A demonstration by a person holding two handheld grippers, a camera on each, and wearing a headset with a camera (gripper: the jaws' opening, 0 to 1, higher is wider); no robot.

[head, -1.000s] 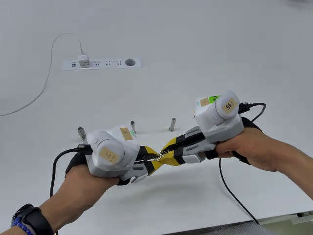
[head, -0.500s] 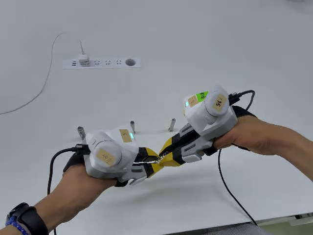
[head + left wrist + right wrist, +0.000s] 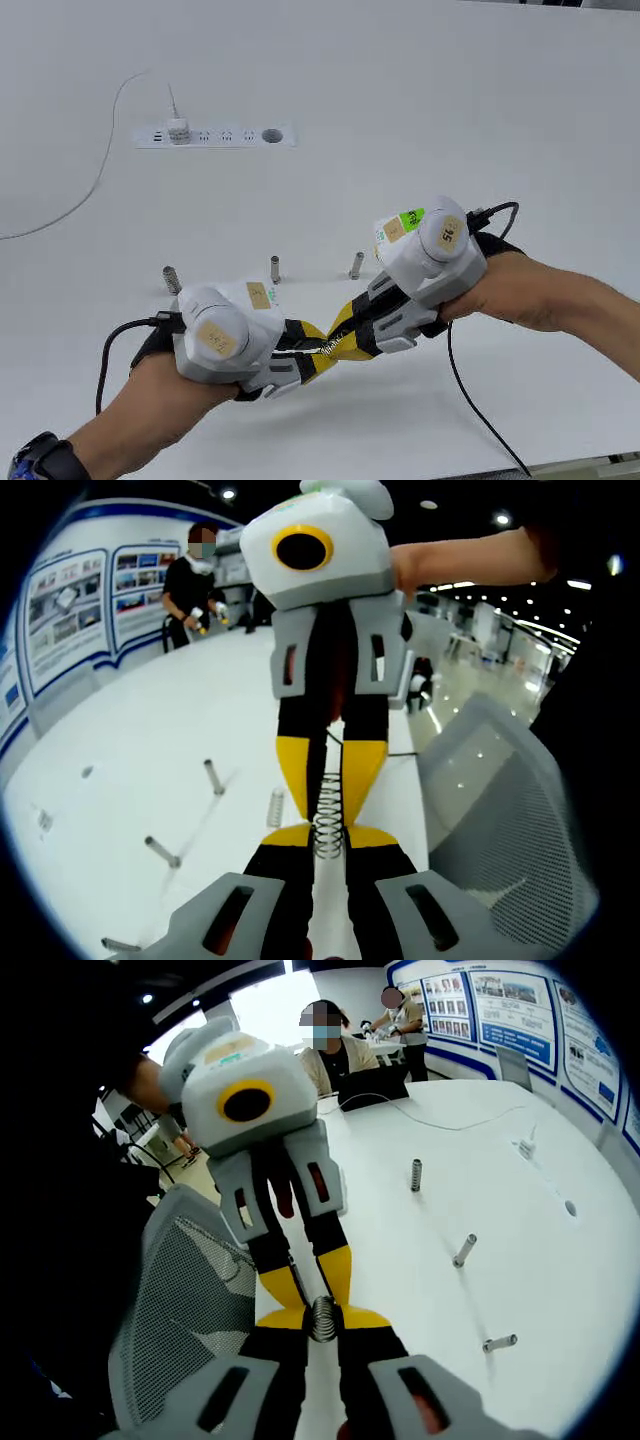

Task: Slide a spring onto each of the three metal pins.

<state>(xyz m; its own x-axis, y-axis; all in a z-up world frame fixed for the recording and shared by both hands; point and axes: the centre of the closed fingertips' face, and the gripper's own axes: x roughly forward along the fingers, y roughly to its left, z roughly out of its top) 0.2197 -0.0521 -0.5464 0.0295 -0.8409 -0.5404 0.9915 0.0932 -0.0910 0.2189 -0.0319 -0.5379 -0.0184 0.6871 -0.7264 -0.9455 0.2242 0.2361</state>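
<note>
Steeper than a second earlier, the right gripper [image 3: 347, 335] met the left gripper [image 3: 308, 358] tip to tip, both sets of jaws clamped on one spring [image 3: 328, 815].

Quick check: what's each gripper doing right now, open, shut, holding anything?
Left gripper: jaws shut on the spring.
Right gripper: jaws shut on the same spring.

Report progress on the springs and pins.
Done: one fitted spring stands at the left end of the row. In hand: a loose spring, clamped between the left gripper and right gripper. Left: the middle pin and right pin, both bare.
</note>
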